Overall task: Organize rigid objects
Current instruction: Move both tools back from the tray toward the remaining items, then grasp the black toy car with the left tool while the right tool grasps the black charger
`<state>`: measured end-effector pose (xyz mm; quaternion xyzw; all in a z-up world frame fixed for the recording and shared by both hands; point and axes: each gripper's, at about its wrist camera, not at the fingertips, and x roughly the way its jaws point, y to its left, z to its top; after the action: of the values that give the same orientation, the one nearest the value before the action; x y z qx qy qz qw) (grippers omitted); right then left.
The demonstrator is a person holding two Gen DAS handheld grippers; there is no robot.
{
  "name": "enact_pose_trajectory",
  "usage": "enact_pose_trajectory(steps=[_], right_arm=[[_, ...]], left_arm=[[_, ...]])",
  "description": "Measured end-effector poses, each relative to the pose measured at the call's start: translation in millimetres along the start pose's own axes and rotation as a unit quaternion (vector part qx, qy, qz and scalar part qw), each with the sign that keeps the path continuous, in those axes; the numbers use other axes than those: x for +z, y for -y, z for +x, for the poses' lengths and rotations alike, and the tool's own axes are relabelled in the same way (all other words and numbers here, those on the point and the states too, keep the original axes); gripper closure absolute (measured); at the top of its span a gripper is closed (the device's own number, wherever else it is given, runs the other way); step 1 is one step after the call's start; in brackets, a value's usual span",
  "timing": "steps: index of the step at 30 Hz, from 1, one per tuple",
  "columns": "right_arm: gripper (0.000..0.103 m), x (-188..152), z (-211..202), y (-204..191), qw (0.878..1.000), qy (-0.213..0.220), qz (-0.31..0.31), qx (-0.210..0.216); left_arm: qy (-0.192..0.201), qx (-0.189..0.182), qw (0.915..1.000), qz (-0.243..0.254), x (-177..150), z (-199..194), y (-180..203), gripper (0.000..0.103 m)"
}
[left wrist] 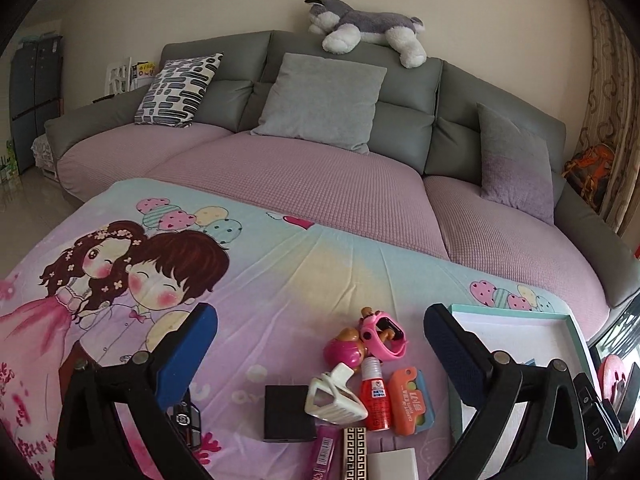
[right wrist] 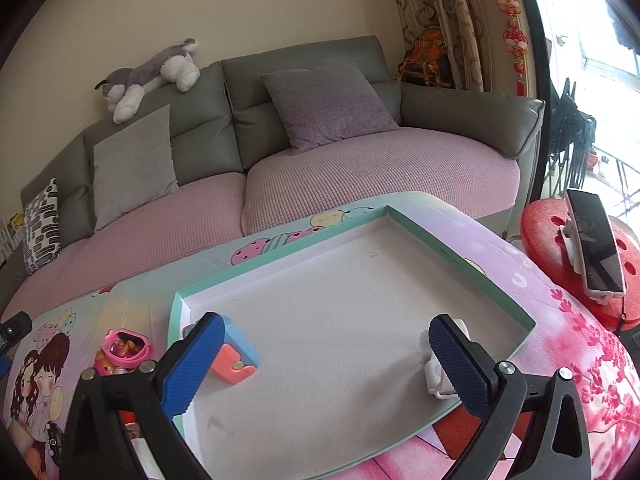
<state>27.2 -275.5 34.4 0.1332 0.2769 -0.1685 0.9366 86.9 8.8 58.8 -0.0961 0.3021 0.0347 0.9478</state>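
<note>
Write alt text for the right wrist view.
The open right gripper hovers over a shallow green-rimmed tray on a cartoon-print cloth, holding nothing. Inside the tray lie a blue-and-pink box and a small white object; a grey sofa stands behind.

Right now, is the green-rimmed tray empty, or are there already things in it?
Not empty. The tray holds two things: a pink and blue item near its left side and a small white object on the right.
</note>
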Motion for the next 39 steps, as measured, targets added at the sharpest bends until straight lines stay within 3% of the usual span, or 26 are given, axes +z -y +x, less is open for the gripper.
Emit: enact_pose_trajectory(steps=[5, 11, 16, 22, 30, 32, 34, 39], right_arm=[[0.000, -5.3, -1.6, -39.1, 0.997, -0.013, -0.032, 0.067], [0.000, -22.9, 0.1, -91.3, 0.985, -0.048, -0.079, 0.142], [0.000, -41.4, -0.9, -123.2, 0.975, -0.076, -0.125, 0.168], [0.000, -62.2, 6.1, -150.3, 0.963, -0.120, -0.152, 0.187], [0.000, -83.7, 9.0, -185.3, 0.949, -0.142, -0.186, 0.214], [0.002, -87.3, 8.6, -191.7, 0.946, -0.143, -0.196, 0.215], [0.013, -90.9, 9.5, -197.2, 0.943, -0.147, -0.204, 0.217], [0.026, -100.7, 12.3, -209.4, 0.936, -0.157, -0.222, 0.222]], left_arm=[[0.012, 0.028, 0.9994, -0.017, 5.3, -14.6, -33.2, 0.000], [0.002, 0.054, 0.9981, -0.030, 2.9, -22.3, -64.7, 0.000], [-0.052, 0.071, 0.9957, -0.027, -12.5, -13.5, -81.3, 0.000], [-0.130, 0.090, 0.9867, -0.036, -38.7, 6.6, -100.9, 0.000], [-0.180, 0.100, 0.9772, -0.053, -61.4, 25.1, -120.4, 0.000], [-0.186, 0.098, 0.9756, -0.065, -63.3, 27.4, -127.6, 0.000], [-0.192, 0.091, 0.9738, -0.081, -64.8, 29.1, -133.5, 0.000], [-0.196, 0.079, 0.9733, -0.088, -66.2, 33.6, -139.3, 0.002]])
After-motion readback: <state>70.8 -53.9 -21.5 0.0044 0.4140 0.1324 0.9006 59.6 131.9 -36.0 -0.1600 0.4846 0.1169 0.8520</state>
